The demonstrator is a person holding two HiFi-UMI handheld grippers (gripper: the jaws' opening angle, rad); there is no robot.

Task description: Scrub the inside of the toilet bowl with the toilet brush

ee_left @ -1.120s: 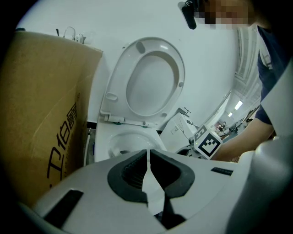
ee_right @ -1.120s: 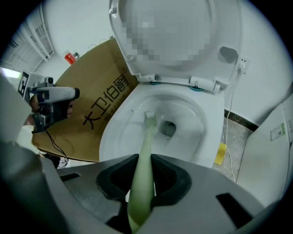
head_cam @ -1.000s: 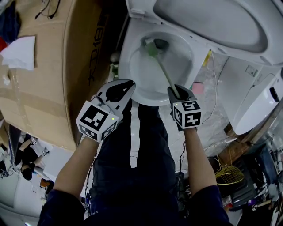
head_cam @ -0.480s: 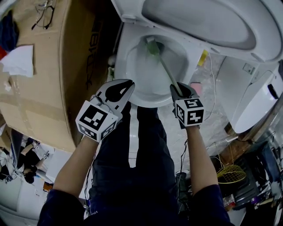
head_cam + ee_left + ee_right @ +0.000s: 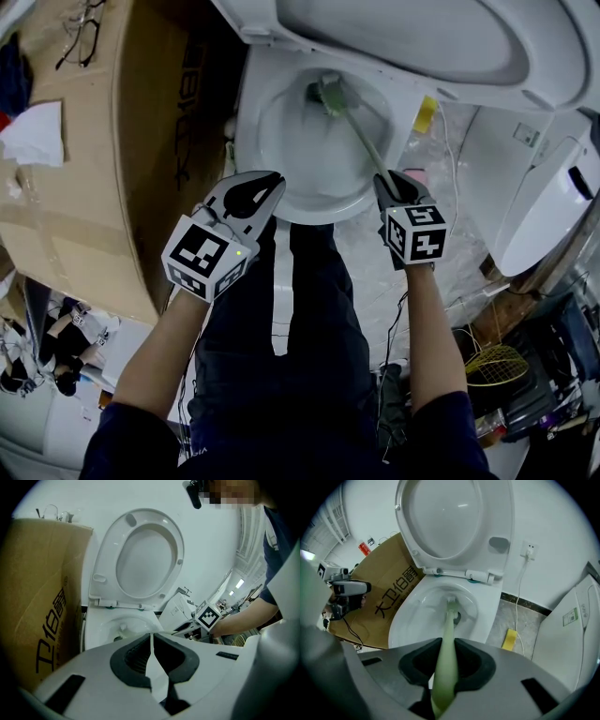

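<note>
A white toilet bowl (image 5: pixel 281 192) (image 5: pixel 401 620) (image 5: pixel 101 625) stands open, its seat and lid (image 5: pixel 450 37) (image 5: pixel 450 522) raised. A pale green toilet brush (image 5: pixel 361 136) (image 5: pixel 446 653) reaches into the bowl, and its head (image 5: pixel 328 94) (image 5: pixel 451 603) sits at the back near the drain. My right gripper (image 5: pixel 392 186) (image 5: pixel 443 667) is shut on the brush's handle at the bowl's near right rim. My left gripper (image 5: pixel 262 183) (image 5: pixel 151 660) hovers at the near left rim, shut and empty.
A big cardboard box (image 5: pixel 103 150) (image 5: pixel 37 602) stands close on the bowl's left. A second white toilet (image 5: pixel 553 206) is on the right. A yellow sponge (image 5: pixel 427 114) (image 5: pixel 510 639) and a white cable (image 5: pixel 448 169) lie on the grey floor. The person's legs (image 5: pixel 300 319) stand before the bowl.
The right gripper has shifted a little to the right with the brush, whose head stayed near the drain at the back. The left gripper has held still.
</note>
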